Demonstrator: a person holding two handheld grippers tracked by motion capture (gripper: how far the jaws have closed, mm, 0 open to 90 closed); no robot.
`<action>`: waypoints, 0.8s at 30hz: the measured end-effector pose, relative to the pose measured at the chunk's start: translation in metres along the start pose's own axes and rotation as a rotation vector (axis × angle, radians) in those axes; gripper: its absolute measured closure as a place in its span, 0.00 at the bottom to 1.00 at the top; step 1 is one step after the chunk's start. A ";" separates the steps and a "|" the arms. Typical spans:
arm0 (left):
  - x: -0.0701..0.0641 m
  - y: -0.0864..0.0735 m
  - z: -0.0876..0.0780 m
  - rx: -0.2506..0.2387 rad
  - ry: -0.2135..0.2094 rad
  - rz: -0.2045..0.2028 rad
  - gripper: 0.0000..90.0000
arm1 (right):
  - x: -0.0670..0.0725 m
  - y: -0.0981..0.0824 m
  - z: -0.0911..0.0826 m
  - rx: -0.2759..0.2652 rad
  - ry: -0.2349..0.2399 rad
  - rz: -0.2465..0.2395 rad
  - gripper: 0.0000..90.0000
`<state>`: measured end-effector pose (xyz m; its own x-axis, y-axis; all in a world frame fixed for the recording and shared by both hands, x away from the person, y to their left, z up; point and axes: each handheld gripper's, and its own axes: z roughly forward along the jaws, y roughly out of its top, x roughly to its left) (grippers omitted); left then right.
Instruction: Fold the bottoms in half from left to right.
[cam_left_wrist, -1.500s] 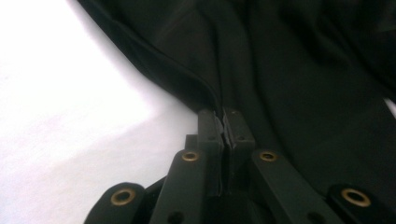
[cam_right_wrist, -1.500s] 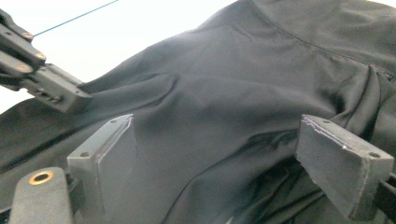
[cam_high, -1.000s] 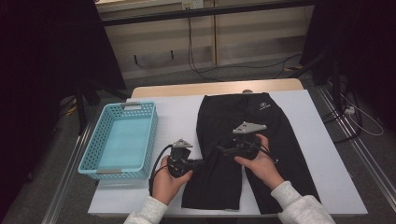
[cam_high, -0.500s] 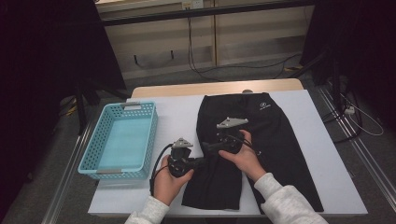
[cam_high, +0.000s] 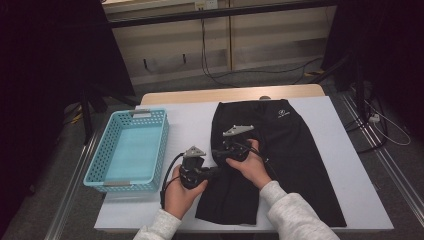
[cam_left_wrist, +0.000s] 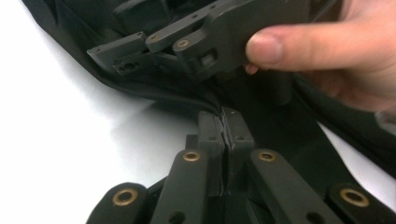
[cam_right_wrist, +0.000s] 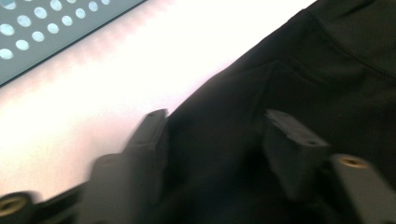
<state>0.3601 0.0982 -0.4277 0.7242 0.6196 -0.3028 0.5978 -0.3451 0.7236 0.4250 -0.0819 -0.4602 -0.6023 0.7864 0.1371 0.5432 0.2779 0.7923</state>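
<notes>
Our left claw (cam_left_wrist: 224, 128) pinches the shorts (cam_high: 290, 150) edge; our right claw (cam_right_wrist: 219, 140), half open and closing, straddles their fabric on the tabletop (cam_high: 190, 125).

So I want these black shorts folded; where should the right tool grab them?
Take the shorts at their left edge, just above where the left tool already pinches it. Come from the white-table side: the cloth lies flat, so only the edge offers a pinchable lip.
</notes>
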 end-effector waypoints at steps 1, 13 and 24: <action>0.000 0.000 0.000 -0.004 0.001 0.002 0.98 | 0.001 0.000 0.000 0.005 0.000 -0.011 0.50; -0.004 0.002 0.000 -0.004 -0.019 0.006 0.98 | -0.013 -0.002 -0.005 0.057 -0.045 -0.060 0.96; -0.004 0.002 0.002 0.003 -0.015 0.011 0.98 | 0.001 0.010 -0.010 -0.033 0.018 -0.014 0.35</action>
<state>0.3590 0.0935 -0.4265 0.7359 0.6051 -0.3039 0.5906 -0.3541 0.7251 0.4241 -0.0841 -0.4468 -0.6206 0.7721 0.1366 0.5151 0.2701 0.8135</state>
